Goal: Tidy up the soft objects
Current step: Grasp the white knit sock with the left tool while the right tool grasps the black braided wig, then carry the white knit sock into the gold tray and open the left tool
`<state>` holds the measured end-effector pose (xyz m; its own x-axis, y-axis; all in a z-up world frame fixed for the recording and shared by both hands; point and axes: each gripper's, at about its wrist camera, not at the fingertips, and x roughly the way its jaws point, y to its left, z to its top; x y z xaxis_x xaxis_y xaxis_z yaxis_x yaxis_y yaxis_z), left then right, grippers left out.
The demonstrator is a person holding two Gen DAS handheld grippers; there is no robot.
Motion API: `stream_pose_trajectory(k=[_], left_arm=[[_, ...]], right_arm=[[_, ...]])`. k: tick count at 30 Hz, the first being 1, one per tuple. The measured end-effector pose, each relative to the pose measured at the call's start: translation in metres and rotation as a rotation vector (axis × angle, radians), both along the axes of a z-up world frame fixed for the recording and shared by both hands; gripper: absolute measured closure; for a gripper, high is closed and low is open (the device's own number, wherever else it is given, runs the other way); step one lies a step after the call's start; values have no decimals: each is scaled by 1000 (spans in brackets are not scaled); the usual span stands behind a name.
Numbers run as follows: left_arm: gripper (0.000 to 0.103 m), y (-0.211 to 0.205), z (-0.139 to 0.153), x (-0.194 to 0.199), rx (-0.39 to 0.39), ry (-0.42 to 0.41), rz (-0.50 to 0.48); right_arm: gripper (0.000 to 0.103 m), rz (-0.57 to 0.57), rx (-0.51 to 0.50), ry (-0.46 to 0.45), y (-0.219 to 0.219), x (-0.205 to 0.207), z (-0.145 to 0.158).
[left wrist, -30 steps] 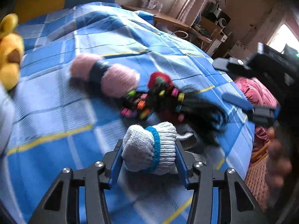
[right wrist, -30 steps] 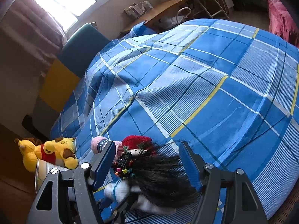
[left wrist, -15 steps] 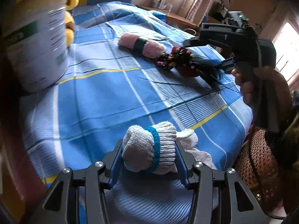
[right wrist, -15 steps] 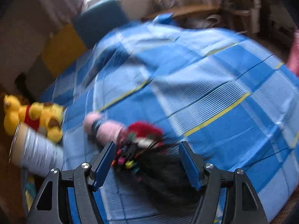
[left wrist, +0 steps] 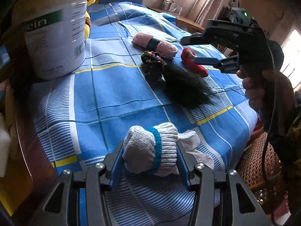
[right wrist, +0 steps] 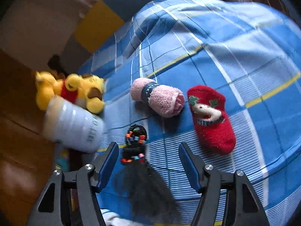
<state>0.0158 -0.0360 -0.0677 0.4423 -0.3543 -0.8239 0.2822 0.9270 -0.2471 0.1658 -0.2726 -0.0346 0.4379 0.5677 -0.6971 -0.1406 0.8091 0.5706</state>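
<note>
Ribbed knit sock roll (left wrist: 150, 148), tool-clamped (left wrist: 149, 162)

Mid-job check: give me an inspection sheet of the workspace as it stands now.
Surface: blue checked bedspread, wrinkled.
Job's things: rolled white sock; pink yarn, red slipper and beaded black hairpiece lying apart.
Clutter: white can; yellow plush toy behind it.
Grippers: left gripper shut on the sock; right gripper open over the hairpiece.
Cables: black cable by the hand.
Surroundings: wicker basket, desk, curtained window.
</note>
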Motion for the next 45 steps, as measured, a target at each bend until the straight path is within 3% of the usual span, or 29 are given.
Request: stream_pose_trajectory(k=[4,8,10,11,13,18,24,29,35,39,45], left_arm=[[51,1,-1,0,-5,-1,4],[51,3,-2,0,-11,-5,7],[51,3,-2,-1,-11,-8,9],[51,4,-2,-2,-11,-9,9],[51,4,-2,-3,-10,-14,10],[51,2,-2,-7,3,-24,7],[52,1,7,-10,8,-19,-1],[52,23,38,-24,-43,-82,15],[52,92,89,-47,-116,-167,149],[52,153,108,-59,-112,-201,309],[52,227,82,-64,-70,-103,541]], right_arm=[[35,92,-120,-50,37,1,3],[35,157,-253,-38,71,6,-14],[43,199,-320,-18,84,8,-28],[58,218,-359,-5,88,9,-34],[68,219,-431,-44,91,5,-34],[69,205,-372,-1,78,7,-39],[69,245,-437,-61,84,-3,-38],[69,262,-479,-100,95,-9,-37],[69,261,-479,-94,92,-9,-36],[69,266,-501,-109,95,-9,-37],[69,267,-522,-125,99,-12,-38]])
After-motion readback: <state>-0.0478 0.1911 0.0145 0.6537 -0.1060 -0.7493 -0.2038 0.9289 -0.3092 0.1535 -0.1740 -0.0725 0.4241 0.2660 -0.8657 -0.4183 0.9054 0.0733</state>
